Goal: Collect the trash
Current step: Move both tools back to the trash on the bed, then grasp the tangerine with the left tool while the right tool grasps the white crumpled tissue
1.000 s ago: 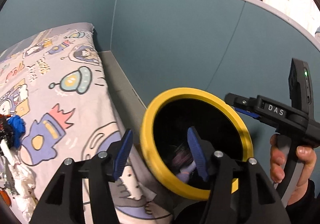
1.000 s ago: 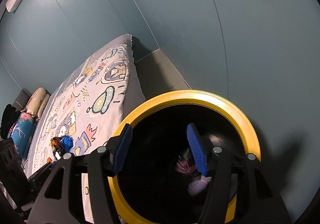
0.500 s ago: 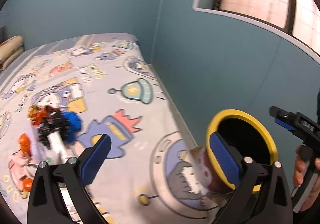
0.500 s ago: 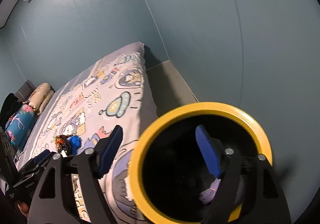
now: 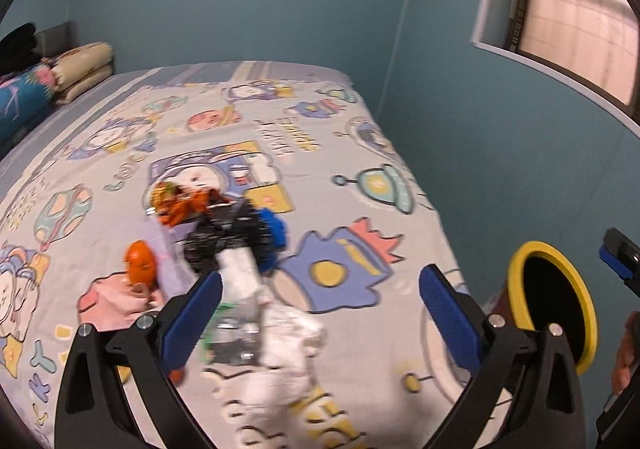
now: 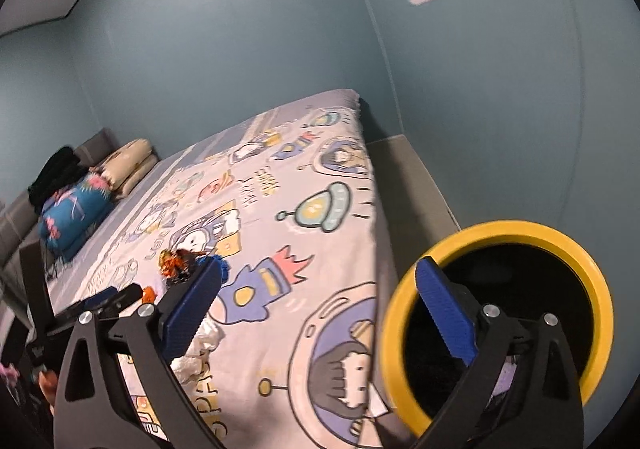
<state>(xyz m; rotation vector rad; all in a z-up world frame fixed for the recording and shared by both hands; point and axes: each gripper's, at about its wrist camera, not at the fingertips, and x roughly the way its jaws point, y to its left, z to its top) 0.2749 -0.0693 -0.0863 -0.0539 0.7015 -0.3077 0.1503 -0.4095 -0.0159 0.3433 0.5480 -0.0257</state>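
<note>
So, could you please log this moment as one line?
left gripper: open, empty | right gripper: opening, empty | trash pile: on bed | bin: beside bed

Matt printed cloth bedsheet (image 5: 328, 153), crinkled white paper (image 5: 288, 345) (glossy yellow plastic bin rim (image 6: 404, 313)).

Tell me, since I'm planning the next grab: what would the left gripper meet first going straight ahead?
Probably the white crumpled wrapper lying on the bed, between the open left gripper fingers; depth is uncertain.

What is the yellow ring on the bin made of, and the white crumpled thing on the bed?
Yellow ring: probably plastic; smooth, even colour, slight sheen. White crumpled thing: looks like tissue or thin paper, soft creases, matte; too blurred to be sure.
</note>
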